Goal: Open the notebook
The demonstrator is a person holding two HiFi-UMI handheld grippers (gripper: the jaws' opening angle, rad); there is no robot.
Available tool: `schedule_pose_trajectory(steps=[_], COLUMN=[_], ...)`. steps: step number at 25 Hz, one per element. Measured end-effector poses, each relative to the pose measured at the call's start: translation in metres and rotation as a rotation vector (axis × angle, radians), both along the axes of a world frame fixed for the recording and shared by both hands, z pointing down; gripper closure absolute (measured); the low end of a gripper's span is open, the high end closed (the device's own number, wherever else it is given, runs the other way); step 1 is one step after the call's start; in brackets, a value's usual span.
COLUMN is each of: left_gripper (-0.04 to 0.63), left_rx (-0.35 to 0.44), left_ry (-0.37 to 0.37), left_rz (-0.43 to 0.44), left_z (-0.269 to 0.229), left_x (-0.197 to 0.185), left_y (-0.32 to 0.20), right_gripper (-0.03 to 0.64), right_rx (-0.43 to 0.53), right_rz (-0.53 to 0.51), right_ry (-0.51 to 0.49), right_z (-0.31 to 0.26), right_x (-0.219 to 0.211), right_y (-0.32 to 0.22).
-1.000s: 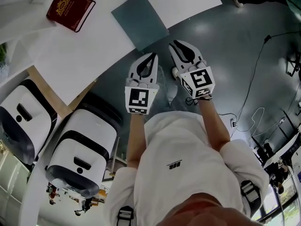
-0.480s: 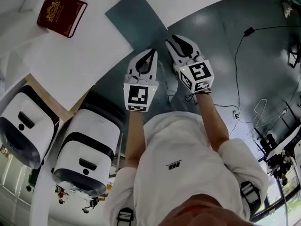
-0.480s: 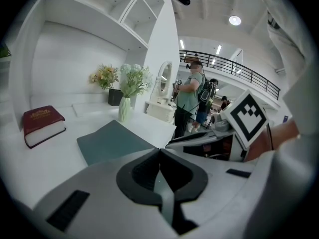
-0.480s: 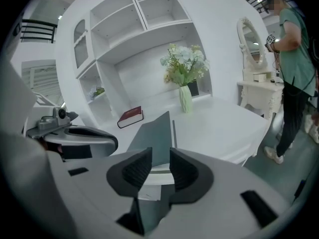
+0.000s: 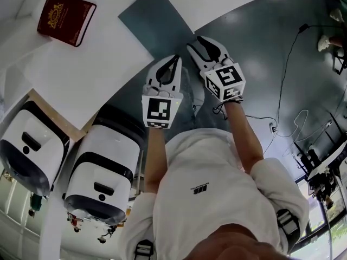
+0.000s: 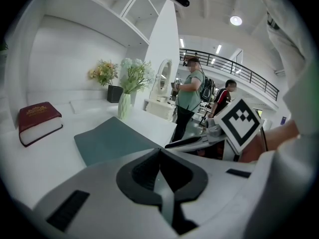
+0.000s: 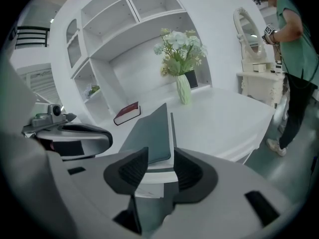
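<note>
head view: the notebook lies shut at the tabletop edge, with a red book well apart to its left. the left gripper and right gripper hover side by side just short of that edge.
left gripper view: its jaws are together, empty.
right gripper view: its jaws are apart and opening, with nothing between them; the notebook lies ahead on the tabletop.

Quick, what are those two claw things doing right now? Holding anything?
Left gripper: closed, holding nothing.
Right gripper: jaws opening, nothing between them; the grey notebook lies ahead on the table, untouched.
</note>
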State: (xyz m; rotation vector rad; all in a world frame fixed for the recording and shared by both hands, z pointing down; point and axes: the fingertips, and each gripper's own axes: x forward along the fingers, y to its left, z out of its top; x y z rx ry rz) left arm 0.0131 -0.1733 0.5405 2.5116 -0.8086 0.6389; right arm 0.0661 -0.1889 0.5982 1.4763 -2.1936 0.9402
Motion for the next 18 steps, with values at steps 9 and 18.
schedule_pose_trajectory(steps=[9, 18], left_gripper=[0.595, 0.595], left_rx=[-0.007, 0.005], left_ry=[0.005, 0.013], left_rz=[-0.001, -0.006], left_z=[0.003, -0.002], left_x=[-0.005, -0.005], left_y=[-0.003, -0.005], right_gripper=[0.579, 0.612], right_rx=[-0.004, 0.017], right_rz=[0.034, 0.057], right_ry=[-0.036, -0.068], right_z=[0.002, -0.009], right_x=[0.002, 0.001], right_y=[-0.002, 0.000])
